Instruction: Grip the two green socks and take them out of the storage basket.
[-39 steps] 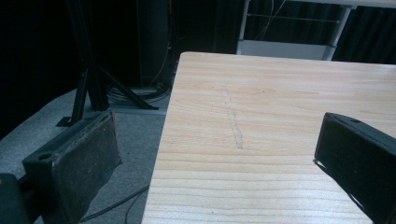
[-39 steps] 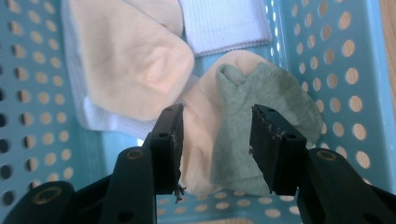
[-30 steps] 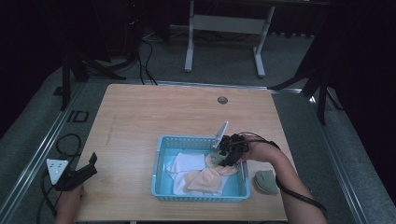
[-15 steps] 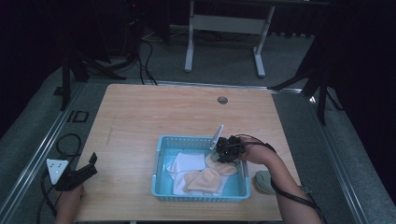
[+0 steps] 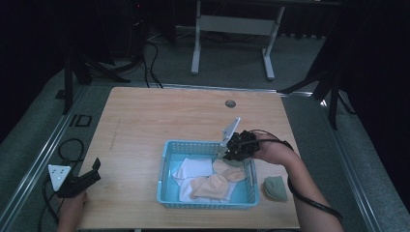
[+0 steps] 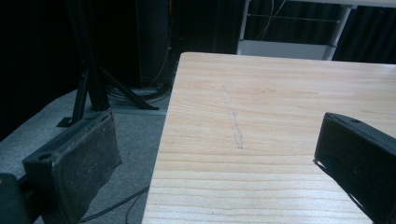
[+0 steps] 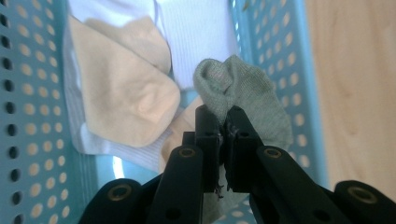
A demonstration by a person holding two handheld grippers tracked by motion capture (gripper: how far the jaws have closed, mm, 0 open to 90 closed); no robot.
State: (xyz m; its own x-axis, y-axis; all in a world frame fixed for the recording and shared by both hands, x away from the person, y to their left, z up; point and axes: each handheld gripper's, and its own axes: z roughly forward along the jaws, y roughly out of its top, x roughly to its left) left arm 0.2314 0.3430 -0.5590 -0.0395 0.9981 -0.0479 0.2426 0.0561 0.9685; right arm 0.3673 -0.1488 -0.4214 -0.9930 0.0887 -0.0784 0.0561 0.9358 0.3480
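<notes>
The right gripper (image 7: 223, 122) has just pinched its jaws tight on a grey-green sock (image 7: 238, 95) and holds it above the right end of the blue basket (image 5: 164, 166), over peach and white socks (image 7: 126, 100). Another grey-green sock (image 5: 275, 188), I think, lies near the table's (image 5: 145, 121) front right corner. The left gripper (image 6: 219, 154) gapes wide and empty over the front left corner.

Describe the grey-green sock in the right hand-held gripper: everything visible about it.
The grey-green sock is a small ankle sock of soft ribbed knit, crumpled and folded. The right hand-held gripper pinches it mid-fabric, jaws shut, so it hangs above the blue perforated basket, over the peach and white socks inside.
</notes>
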